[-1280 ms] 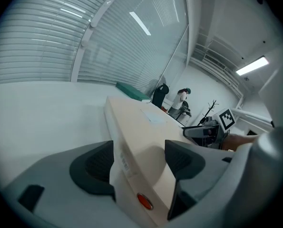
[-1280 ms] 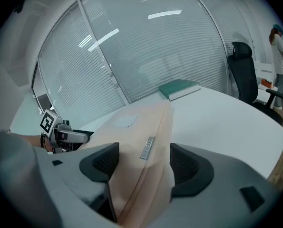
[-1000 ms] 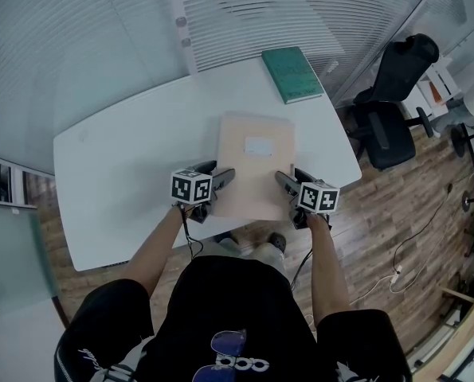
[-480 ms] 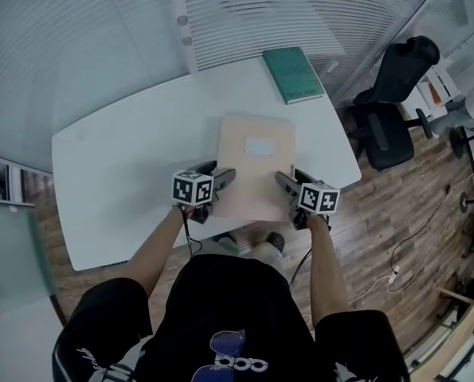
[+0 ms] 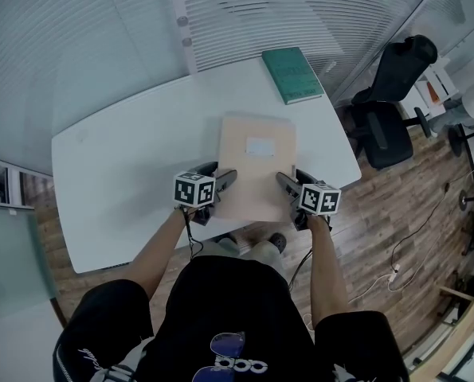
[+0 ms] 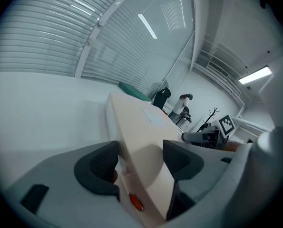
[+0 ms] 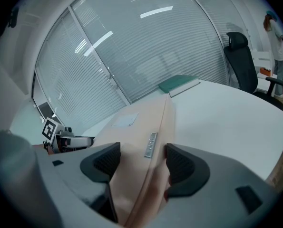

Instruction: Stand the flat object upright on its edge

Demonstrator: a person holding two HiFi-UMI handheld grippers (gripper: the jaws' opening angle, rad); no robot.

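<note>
Nothing readable tbh: white label (image 5: 259, 145) on the folder (image 5: 252, 183) is too small, shirt print (image 5: 235, 358) at 6 o'clock is blurry.

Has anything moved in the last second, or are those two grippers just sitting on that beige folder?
Nothing has visibly changed. The left gripper and the right gripper stay clamped on the near end of the folder, one on each side. The folder still looks flat on the table. The green book at the far edge has not moved.
</note>
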